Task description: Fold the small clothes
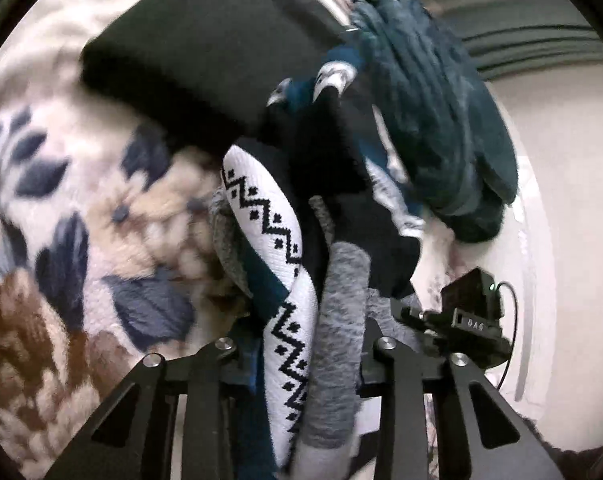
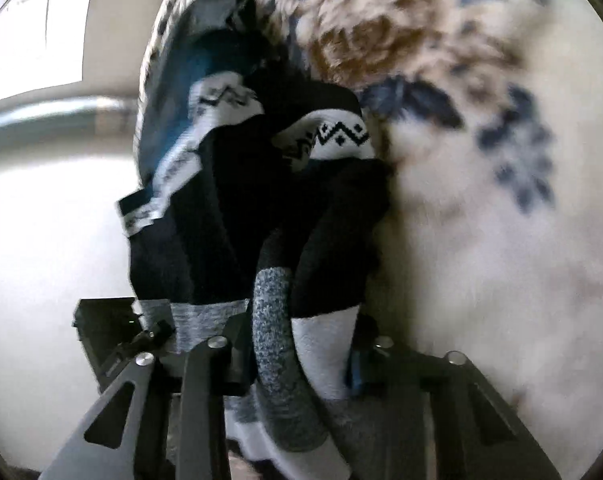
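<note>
A patterned sock [image 1: 289, 320], white with a black zigzag and with teal, black and speckled grey parts, runs lengthwise between the fingers of my left gripper [image 1: 305, 344], which is shut on it. In the right wrist view the same sock [image 2: 325, 136] bunches up ahead, and its grey cuff [image 2: 271, 340] and white part fill my right gripper [image 2: 297, 356], also shut on it. The two grippers sit close together: the right one's body [image 1: 465, 316] shows just right of the sock, and the left one's body [image 2: 113, 332] shows at lower left. The fingertips are hidden by fabric.
A floral fleece blanket [image 1: 61, 200] [image 2: 481, 240] lies under the clothes. A folded black garment [image 1: 205, 52] and a dark teal knit piece [image 1: 441, 120] lie beyond the sock. A pale floor [image 2: 53, 240] lies past the blanket's edge.
</note>
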The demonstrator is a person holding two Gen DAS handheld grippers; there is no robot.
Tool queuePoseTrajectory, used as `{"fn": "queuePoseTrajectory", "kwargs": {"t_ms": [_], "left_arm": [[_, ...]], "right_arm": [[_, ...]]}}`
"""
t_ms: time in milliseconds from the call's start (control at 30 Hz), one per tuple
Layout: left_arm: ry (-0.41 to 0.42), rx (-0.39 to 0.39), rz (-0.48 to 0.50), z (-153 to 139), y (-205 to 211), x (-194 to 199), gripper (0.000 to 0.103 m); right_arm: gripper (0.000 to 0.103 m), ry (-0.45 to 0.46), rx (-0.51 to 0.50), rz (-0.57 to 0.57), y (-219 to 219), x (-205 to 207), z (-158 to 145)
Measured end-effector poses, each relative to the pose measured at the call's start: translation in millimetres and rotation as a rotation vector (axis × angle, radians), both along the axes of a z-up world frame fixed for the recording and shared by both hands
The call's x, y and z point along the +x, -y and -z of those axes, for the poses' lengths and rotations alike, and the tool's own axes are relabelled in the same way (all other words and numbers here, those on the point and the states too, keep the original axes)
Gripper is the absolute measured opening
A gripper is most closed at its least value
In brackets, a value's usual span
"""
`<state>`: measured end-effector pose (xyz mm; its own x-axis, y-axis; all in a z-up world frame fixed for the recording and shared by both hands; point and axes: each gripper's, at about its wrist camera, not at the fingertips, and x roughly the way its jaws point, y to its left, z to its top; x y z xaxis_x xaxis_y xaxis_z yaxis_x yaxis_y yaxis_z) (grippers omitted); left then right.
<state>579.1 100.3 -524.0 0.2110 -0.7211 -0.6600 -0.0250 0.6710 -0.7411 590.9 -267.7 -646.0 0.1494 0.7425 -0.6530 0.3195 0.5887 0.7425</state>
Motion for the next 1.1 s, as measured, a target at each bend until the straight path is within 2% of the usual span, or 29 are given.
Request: {"fn": "queuePoseTrajectory", "kwargs": {"t_ms": [33, 133, 200, 233, 300, 333, 400, 433, 467, 500, 567, 667, 733, 833, 933, 1000, 1100], "left_arm": [[-0.007, -0.021, 0.024, -7, 2, 2, 0.028], [0.011, 0.009, 0.137, -23, 27, 19, 0.029], [0.017, 0.067, 0.255, -18, 59, 35, 0.034], [0.008, 0.127, 0.303, -12, 73, 41, 0.037], [-0.028, 0.201, 0.339, -2, 89, 49, 0.04], [-0.028, 0.204, 0.335, -3, 90, 49, 0.042], [0.004, 0.176, 0.286, -17, 79, 39, 0.051], [0.016, 0.155, 0.247, -24, 69, 32, 0.06], [0.022, 0.127, 0.187, -32, 55, 22, 0.064], [0.022, 0.093, 0.123, -38, 39, 9, 0.065], [-0.014, 0.036, -0.027, -41, 9, -24, 0.07], [-0.097, -0.005, -0.227, -28, -16, -77, 0.07], [-0.136, -0.038, -0.291, -13, -16, -104, 0.07], [-0.141, -0.037, -0.312, 4, 1, -123, 0.07], [-0.145, 0.029, -0.311, 7, 7, -117, 0.07], [-0.154, 0.032, -0.334, -6, 2, -121, 0.07], [-0.107, 0.079, -0.322, -36, -4, -137, 0.07]], "right_arm": [[0.033, 0.002, 0.027, 0.039, 4, -13, -11], [0.033, -0.003, 0.006, 0.118, 14, -55, -33], [0.035, -0.036, -0.042, 0.191, 18, -82, -38], [0.037, -0.051, -0.109, 0.208, 17, -95, -38], [0.054, -0.079, -0.202, 0.178, 13, -103, -33], [0.058, -0.102, -0.215, 0.165, 14, -105, -28], [0.064, -0.075, -0.185, 0.192, 27, -109, -31], [0.07, -0.06, -0.181, 0.206, 34, -109, -34], [0.082, -0.034, -0.17, 0.221, 42, -107, -37], [0.089, -0.011, -0.156, 0.226, 49, -103, -39], [0.089, 0.024, -0.161, 0.209, 64, -86, -36], [0.09, 0.027, -0.157, 0.165, 75, -54, -17], [0.09, 0.014, -0.111, 0.125, 81, -31, 0], [0.09, -0.028, -0.087, 0.084, 83, -15, 19], [0.089, -0.022, -0.094, 0.05, 71, 0, 20], [0.082, -0.022, -0.097, 0.021, 64, 4, 18], [0.081, -0.034, -0.066, 0.02, 65, 0, 18]]}}
